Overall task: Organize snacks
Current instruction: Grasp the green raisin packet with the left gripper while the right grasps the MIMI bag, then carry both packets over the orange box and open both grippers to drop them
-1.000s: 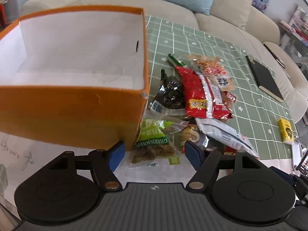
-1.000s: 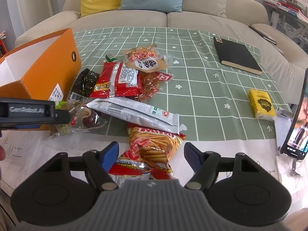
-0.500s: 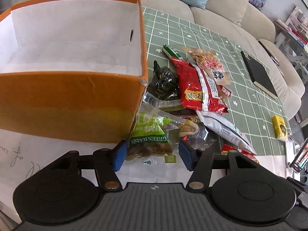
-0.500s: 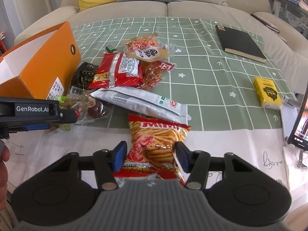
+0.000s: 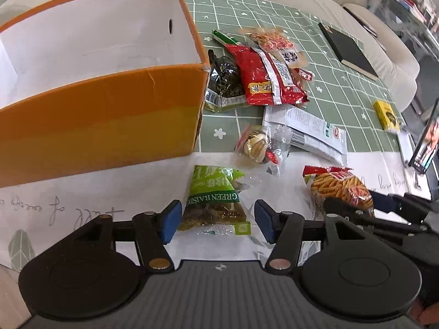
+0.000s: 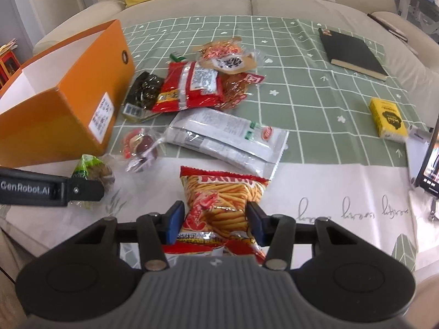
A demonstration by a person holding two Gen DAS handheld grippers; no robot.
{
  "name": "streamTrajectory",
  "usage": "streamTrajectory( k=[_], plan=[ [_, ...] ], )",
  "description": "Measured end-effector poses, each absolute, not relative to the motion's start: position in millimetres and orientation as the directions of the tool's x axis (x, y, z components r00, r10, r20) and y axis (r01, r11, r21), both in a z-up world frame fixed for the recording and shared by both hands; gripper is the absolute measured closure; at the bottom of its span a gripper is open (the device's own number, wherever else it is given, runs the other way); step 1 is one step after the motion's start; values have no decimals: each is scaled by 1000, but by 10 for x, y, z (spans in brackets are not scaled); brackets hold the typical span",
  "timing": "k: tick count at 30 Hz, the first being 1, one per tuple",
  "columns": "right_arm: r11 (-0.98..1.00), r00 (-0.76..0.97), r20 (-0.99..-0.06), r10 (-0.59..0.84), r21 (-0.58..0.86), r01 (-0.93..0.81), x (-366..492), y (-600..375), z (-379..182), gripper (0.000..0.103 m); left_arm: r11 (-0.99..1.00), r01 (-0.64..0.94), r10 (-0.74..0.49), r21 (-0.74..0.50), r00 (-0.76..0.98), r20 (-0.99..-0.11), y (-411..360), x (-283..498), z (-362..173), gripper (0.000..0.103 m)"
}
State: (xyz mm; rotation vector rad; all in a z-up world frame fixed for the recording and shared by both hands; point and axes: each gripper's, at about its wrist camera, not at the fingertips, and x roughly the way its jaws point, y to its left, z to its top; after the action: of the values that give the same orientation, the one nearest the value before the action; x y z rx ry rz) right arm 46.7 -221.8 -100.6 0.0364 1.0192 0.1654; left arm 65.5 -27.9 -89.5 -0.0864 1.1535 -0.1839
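Observation:
A green raisin bag (image 5: 214, 194) lies flat on the white cloth just in front of the orange box (image 5: 109, 115). My left gripper (image 5: 218, 222) straddles the bag's near end. Its jaws are opening, and a small gap shows beside the right pad. A red bag of stick snacks (image 6: 222, 192) sits between the pads of my right gripper (image 6: 215, 223), which press on its sides. The raisin bag (image 6: 92, 168) also shows in the right wrist view. More snacks lie in a pile: a red pack (image 5: 266, 76), a white pack (image 5: 307, 128) and a clear pastry pack (image 5: 258, 145).
The orange box (image 6: 60, 115) stands open-topped at the left with a white inside. A black notebook (image 6: 354, 50) and a small yellow box (image 6: 387, 120) lie on the green checked cloth at the right. A phone (image 6: 430, 164) stands at the right edge. A sofa runs behind the table.
The right jaws have narrowed onto the stick-snack bag. The left jaws narrowed around the raisin bag, then widened a little. The raisin bag now lies apart from the pile.

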Motion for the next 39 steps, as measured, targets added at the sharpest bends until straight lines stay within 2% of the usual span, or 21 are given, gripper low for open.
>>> streamTrajectory(
  k=[3, 5, 7, 9, 13, 15, 16, 24, 31, 39],
  plan=[
    [987, 520, -840, 154, 107, -119, 465, -2220, -996, 50, 981, 96, -191, -166, 414, -890, -268, 669, -901, 25],
    [987, 529, -835, 155, 115, -108, 474, -2243, -977, 41, 981, 93, -195, -171, 432, -880, -260, 704, -894, 20],
    [988, 532, -832, 157, 125, -96, 482, -2264, -968, 39, 983, 96, -181, -155, 431, -884, -280, 740, -925, 20],
    [988, 525, -837, 156, 127, -90, 503, -2271, -985, 39, 985, 103, -167, -136, 410, -897, -291, 746, -973, 27],
    [988, 512, -845, 152, 124, -89, 504, -2279, -1033, 40, 985, 112, -165, -131, 399, -902, -278, 725, -1033, 34],
    [988, 506, -848, 156, 128, -90, 497, -2278, -1055, 43, 986, 116, -159, -122, 407, -900, -263, 707, -1054, 43],
    [987, 502, -850, 161, 132, -94, 493, -2271, -1064, 48, 986, 118, -157, -119, 408, -899, -266, 707, -1058, 44],
    [985, 505, -848, 161, 105, -137, 470, -2183, -1042, 58, 984, 153, -152, -95, 423, -893, -290, 670, -1040, 58],
    [983, 561, -810, 171, 98, -158, 407, -2138, -798, 61, 981, 152, -182, -125, 460, -869, -196, 556, -812, 59],
    [966, 634, -733, 245, 125, -229, 424, -1956, -253, 61, 975, 146, -221, -168, 540, -812, 5, 404, -266, 59]
  ],
)
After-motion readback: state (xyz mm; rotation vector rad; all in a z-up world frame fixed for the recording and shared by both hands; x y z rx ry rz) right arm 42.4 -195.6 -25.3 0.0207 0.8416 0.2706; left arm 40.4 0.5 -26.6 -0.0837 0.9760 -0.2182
